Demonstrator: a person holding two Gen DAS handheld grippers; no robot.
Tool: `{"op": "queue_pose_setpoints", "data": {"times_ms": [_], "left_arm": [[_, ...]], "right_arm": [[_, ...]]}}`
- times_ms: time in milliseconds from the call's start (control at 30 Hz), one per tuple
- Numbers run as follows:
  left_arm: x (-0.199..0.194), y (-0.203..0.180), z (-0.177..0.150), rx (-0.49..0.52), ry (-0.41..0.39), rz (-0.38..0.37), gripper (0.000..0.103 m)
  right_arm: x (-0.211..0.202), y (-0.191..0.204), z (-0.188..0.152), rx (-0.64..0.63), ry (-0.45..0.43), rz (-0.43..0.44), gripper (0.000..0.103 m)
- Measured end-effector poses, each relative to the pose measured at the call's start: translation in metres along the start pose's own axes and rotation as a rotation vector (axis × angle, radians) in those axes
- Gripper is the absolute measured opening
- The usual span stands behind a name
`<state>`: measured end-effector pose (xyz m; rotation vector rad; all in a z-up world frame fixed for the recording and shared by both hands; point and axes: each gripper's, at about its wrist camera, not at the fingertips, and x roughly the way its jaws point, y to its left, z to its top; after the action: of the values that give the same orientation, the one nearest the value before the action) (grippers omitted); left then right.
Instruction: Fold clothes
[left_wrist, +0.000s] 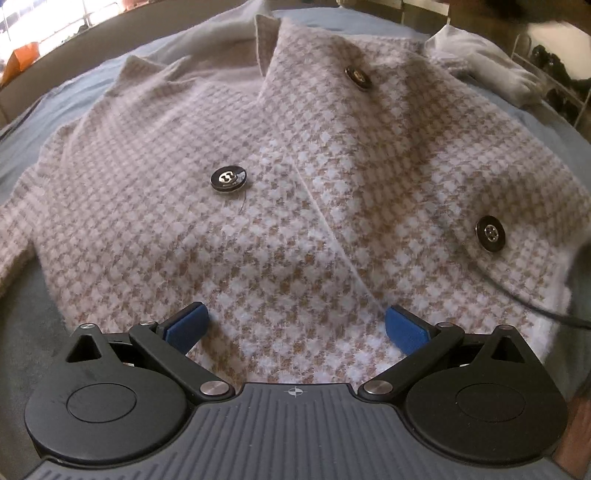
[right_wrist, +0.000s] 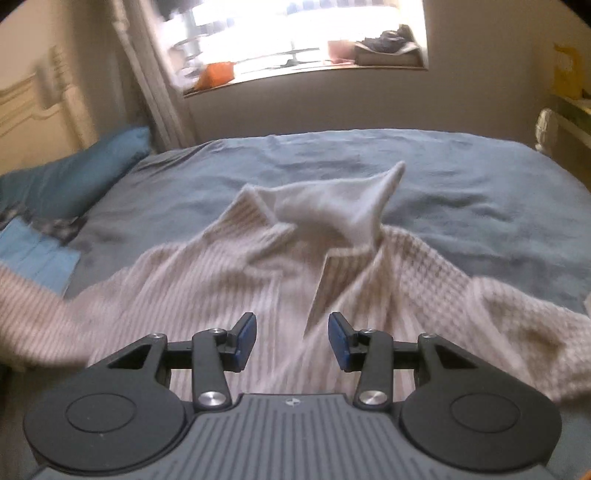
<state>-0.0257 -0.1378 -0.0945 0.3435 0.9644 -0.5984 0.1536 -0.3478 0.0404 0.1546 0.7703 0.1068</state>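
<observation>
Houndstooth wool in beige and white fills the left wrist view: a fuzzy checked coat lies front-up on a blue-grey bed cover, its two front panels overlapping along a diagonal edge. Three large black buttons show: one round black button on the near panel, a second up near the lapel, and a third on what looks like a pocket flap. The plain pale lining shows at the open collar. The left gripper hovers low over the coat's lower front, its blue-padded jaws wide apart with nothing between them. A thin dark cord crosses the cloth at the right edge.

From the right wrist, the picture is smeared by motion, so detail is soft. The same coat spreads across the middle of the bed cover, collar standing up in rumpled points, one sleeve running off to the right and the other to the left. The right gripper is above the chest area, jaws apart and holding nothing. A teal pillow lies at the left, a bright window beyond.

As for progress, I judge the coat is laid open and flat, with sleeves out to either side and no fold in the body visible. To count as folded, the sleeves would have to come in and the body be doubled over.
</observation>
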Motion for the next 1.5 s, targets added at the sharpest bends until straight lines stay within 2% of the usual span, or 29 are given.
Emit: {"op": "queue_pose_setpoints", "data": {"times_ms": [100, 200, 267, 400, 500, 567, 600, 667, 733, 767, 900, 967, 1067, 1167, 1300, 1333, 1367, 1467, 1500], "left_arm": [[0.004, 0.001, 0.0, 0.004, 0.001, -0.003, 0.103], [0.005, 0.002, -0.001, 0.012, -0.001, -0.008, 0.103], [0.006, 0.002, -0.001, 0.016, -0.002, -0.015, 0.103], [0.006, 0.002, -0.003, 0.029, -0.012, -0.024, 0.103], [0.005, 0.0, -0.007, 0.059, -0.037, -0.03, 0.103], [0.004, 0.0, -0.009, 0.071, -0.052, -0.039, 0.103], [0.003, 0.001, -0.01, 0.074, -0.056, -0.045, 0.103], [0.003, 0.001, -0.01, 0.082, -0.061, -0.056, 0.103], [0.003, 0.003, -0.01, 0.087, -0.065, -0.065, 0.103], [0.003, 0.003, -0.01, 0.09, -0.067, -0.067, 0.103], [0.003, 0.002, -0.01, 0.097, -0.076, -0.072, 0.103], [0.003, 0.003, -0.011, 0.097, -0.08, -0.073, 0.103], [0.001, 0.001, -0.012, 0.098, -0.082, -0.071, 0.103], [0.001, 0.001, -0.012, 0.098, -0.08, -0.07, 0.103], [-0.001, 0.0, -0.011, 0.102, -0.074, -0.065, 0.103], [-0.001, 0.0, -0.011, 0.101, -0.07, -0.064, 0.103], [-0.001, -0.001, -0.01, 0.1, -0.068, -0.062, 0.103], [-0.003, -0.002, -0.009, 0.098, -0.063, -0.056, 0.103], [-0.003, -0.002, -0.008, 0.097, -0.061, -0.055, 0.103]], "right_arm": [[0.035, -0.009, 0.021, 0.056, -0.004, -0.083, 0.046], [0.068, -0.03, 0.042, 0.133, 0.005, -0.106, 0.048], [0.084, -0.039, 0.052, 0.15, -0.001, -0.125, 0.07], [0.113, -0.054, 0.07, 0.219, -0.001, -0.122, 0.072], [0.129, -0.062, 0.076, 0.288, 0.012, -0.112, 0.054], [0.131, -0.063, 0.078, 0.314, 0.009, -0.081, 0.016], [0.128, -0.06, 0.078, 0.319, 0.0, -0.061, 0.009], [0.118, -0.046, 0.08, 0.284, -0.036, 0.009, 0.009], [0.109, -0.024, 0.081, 0.197, -0.073, 0.078, 0.009], [0.11, -0.009, 0.082, 0.122, -0.064, 0.082, 0.009], [0.136, 0.055, 0.072, -0.203, 0.002, 0.025, 0.009], [0.154, 0.077, 0.067, -0.279, 0.016, 0.005, 0.009], [0.185, 0.091, 0.064, -0.323, 0.036, -0.041, 0.009], [0.218, 0.088, 0.062, -0.279, 0.076, -0.091, 0.009], [0.197, 0.086, 0.07, -0.267, 0.04, -0.098, 0.015], [0.192, 0.086, 0.073, -0.265, 0.03, -0.099, 0.029], [0.186, 0.086, 0.075, -0.262, 0.021, -0.1, 0.048], [0.169, 0.085, 0.081, -0.255, -0.009, -0.103, 0.064], [0.163, 0.084, 0.083, -0.252, -0.019, -0.104, 0.066]]}}
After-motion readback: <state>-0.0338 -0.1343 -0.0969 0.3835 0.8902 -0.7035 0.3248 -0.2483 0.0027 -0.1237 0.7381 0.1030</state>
